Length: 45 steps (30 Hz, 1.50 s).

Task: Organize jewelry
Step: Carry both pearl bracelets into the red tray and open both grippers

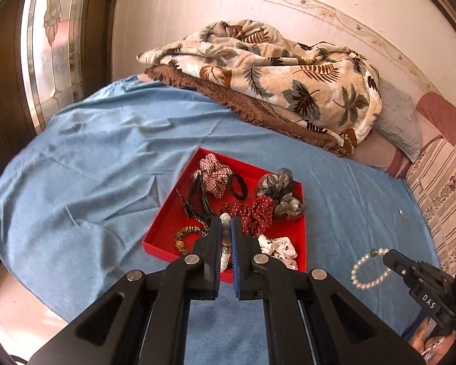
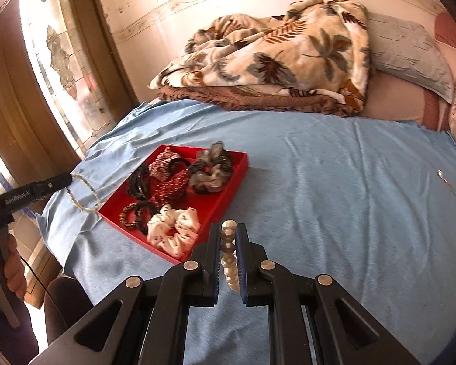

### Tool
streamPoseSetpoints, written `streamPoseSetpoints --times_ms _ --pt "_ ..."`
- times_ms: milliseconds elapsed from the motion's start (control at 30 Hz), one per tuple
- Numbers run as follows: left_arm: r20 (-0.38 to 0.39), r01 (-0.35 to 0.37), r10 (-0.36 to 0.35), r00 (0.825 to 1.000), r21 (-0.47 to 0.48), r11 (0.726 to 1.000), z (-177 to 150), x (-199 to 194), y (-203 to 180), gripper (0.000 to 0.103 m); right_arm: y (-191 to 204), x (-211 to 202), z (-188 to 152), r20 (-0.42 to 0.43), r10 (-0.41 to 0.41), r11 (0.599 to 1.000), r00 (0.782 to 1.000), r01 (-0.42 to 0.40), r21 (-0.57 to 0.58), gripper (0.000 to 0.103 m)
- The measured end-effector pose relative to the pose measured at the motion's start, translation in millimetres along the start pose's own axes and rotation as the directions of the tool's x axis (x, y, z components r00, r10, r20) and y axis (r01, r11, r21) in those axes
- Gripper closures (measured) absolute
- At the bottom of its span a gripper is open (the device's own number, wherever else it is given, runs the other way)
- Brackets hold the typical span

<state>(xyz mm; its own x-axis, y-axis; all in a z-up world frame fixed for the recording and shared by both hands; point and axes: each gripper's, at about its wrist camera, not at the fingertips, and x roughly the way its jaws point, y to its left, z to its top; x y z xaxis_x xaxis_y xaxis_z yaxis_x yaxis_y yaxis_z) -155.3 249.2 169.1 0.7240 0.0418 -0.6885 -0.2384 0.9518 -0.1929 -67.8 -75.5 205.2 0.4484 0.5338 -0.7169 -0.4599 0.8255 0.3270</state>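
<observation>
**Two bead bracelets heading for the tray**

The left hand-held gripper [image 1: 227,222] is clenching a pale bead bracelet [image 1: 226,237] above the red tray [image 1: 167,213]; the right hand-held gripper [image 2: 229,228] is pinching a pearl bracelet [image 2: 229,255] over the bed [image 2: 334,197]. Both bracelets are probably light, floppy and slippery, so gripping across the beads is safest.

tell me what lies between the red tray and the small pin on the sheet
Only bare blue sheet lies between the red tray and the small pin, as the right wrist view shows.

My left hand-held gripper [image 1: 226,223] hides the red tray's [image 1: 167,213] near rim. The small shiny object [image 2: 440,173] on the blue bedsheet [image 2: 319,182] is too small to identify.
</observation>
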Motion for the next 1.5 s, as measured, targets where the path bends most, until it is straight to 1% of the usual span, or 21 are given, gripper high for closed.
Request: streamPoseSetpoints --times_ms 133,333,500,600,667,867,967,1033,1133,1267,1367,1500 --pt "-0.025 0.033 -0.033 0.999 -0.036 0.999 -2 12 7 0.097 16 10 9 -0.013 0.012 0.999 1.000 -0.012 -0.033 0.092" --pt "-0.047 0.067 -0.070 0.996 -0.059 0.996 -1 28 14 0.097 35 30 22 -0.040 0.031 0.997 0.999 -0.033 -0.072 0.092" --pt "-0.060 0.106 -0.111 0.992 -0.079 0.991 14 49 19 0.097 49 51 33 -0.062 0.043 0.994 0.997 -0.048 -0.095 0.092" --pt "-0.084 0.134 -0.143 0.986 -0.098 0.986 27 70 22 0.097 55 64 40 -0.072 0.049 0.993 0.996 -0.056 -0.104 0.092" --pt "-0.103 0.139 -0.150 0.983 -0.100 0.985 36 85 23 0.098 58 72 45 -0.074 0.048 0.992 0.996 -0.056 -0.113 0.092" --pt "-0.147 0.108 -0.116 0.982 -0.062 0.992 51 126 16 0.098 62 98 64 -0.073 0.047 0.992 0.996 -0.055 -0.115 0.092" --pt "-0.167 0.083 -0.089 0.982 -0.043 0.996 54 145 15 0.098 61 116 69 -0.092 0.047 0.992 0.995 -0.057 -0.109 0.092" --pt "-0.176 0.053 -0.057 0.983 -0.022 0.998 53 155 14 0.098 60 128 67 -0.113 0.038 0.992 0.993 -0.051 -0.113 0.092" --pt "-0.185 -0.015 0.021 0.982 0.036 0.999 51 172 10 0.098 56 151 59 -0.160 0.017 0.992 0.987 -0.037 -0.122 0.092" --pt "-0.188 -0.067 0.084 0.979 0.097 0.993 45 185 8 0.098 46 175 50 -0.208 0.008 0.995 0.978 -0.029 -0.098 0.092" --pt "-0.191 -0.091 0.114 0.975 0.123 0.988 41 193 7 0.097 43 182 47 -0.223 -0.001 0.994 0.975 -0.023 -0.103 0.092" --pt "-0.193 -0.097 0.123 0.974 0.138 0.986 38 199 4 0.098 43 189 45 -0.230 -0.011 0.993 0.973 -0.016 -0.116 0.092"
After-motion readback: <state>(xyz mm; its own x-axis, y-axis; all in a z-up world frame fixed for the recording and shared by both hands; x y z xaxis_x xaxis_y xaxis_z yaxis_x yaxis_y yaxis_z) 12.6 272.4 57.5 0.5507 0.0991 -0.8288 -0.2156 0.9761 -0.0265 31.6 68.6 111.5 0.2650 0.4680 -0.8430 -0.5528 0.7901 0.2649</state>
